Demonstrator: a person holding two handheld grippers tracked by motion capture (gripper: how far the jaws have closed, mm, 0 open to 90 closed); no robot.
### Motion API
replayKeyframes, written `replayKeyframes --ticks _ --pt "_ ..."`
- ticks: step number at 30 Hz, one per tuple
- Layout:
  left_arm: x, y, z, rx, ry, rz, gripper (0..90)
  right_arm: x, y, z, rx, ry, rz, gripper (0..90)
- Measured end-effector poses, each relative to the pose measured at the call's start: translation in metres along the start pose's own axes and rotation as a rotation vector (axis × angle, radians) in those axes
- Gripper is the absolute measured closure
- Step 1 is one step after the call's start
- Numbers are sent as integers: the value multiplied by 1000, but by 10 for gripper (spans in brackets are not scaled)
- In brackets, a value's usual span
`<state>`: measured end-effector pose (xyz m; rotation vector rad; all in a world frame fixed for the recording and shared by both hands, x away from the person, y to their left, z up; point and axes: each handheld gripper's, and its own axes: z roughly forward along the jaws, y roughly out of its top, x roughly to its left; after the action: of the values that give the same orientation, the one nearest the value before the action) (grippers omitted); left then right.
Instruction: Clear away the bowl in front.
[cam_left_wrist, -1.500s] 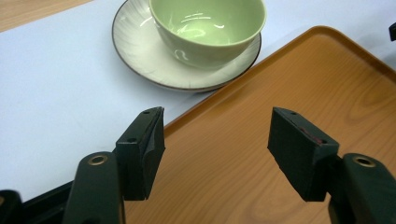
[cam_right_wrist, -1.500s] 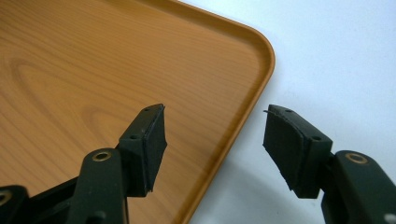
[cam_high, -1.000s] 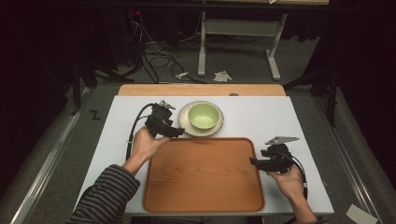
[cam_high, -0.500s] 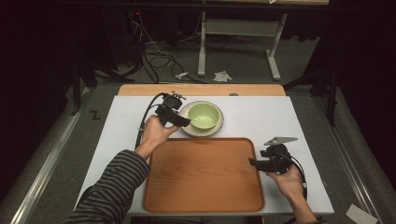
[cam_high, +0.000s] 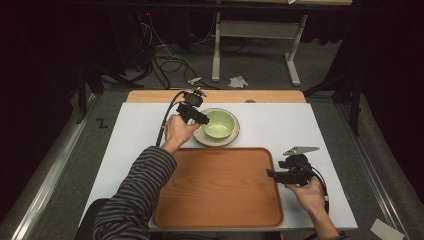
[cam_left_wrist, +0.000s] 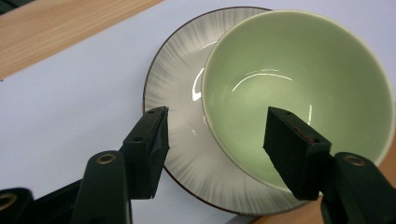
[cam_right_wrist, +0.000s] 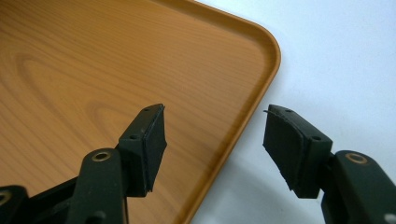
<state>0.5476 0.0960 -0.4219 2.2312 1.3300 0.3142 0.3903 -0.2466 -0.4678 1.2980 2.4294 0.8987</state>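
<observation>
Broadly, the wooden tray (cam_high: 220, 185) lies on the white table (cam_high: 125, 135), near the person; its rim is stiff and thin, easy to pinch. Just behind it sits a grey ribbed plate (cam_left_wrist: 182, 116) carrying a pale green bowl (cam_left_wrist: 299, 93); both look like glazed ceramic, so hard, slick, fairly heavy and breakable. The left gripper (cam_left_wrist: 215, 140) hangs wide open, empty, its jaws straddling the bowl's near wall, probably the best place to grip. The right gripper (cam_right_wrist: 212, 140), equally open and empty, straddles the tray's right rim.
</observation>
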Motion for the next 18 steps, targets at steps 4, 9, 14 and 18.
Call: replayKeyframes --ticks 4,9,14,18 --pt "3 1 10 19 -6 -27 408 1 0 0 -3 -2 -1 404" --pt "6 3 29 75 -23 -49 434 0 1 3 6 1 3 405" --pt "6 3 36 105 -15 -65 467 1 1 3 8 -1 -3 405" --pt "6 3 39 125 -10 -60 494 1 1 4 18 -1 2 405"
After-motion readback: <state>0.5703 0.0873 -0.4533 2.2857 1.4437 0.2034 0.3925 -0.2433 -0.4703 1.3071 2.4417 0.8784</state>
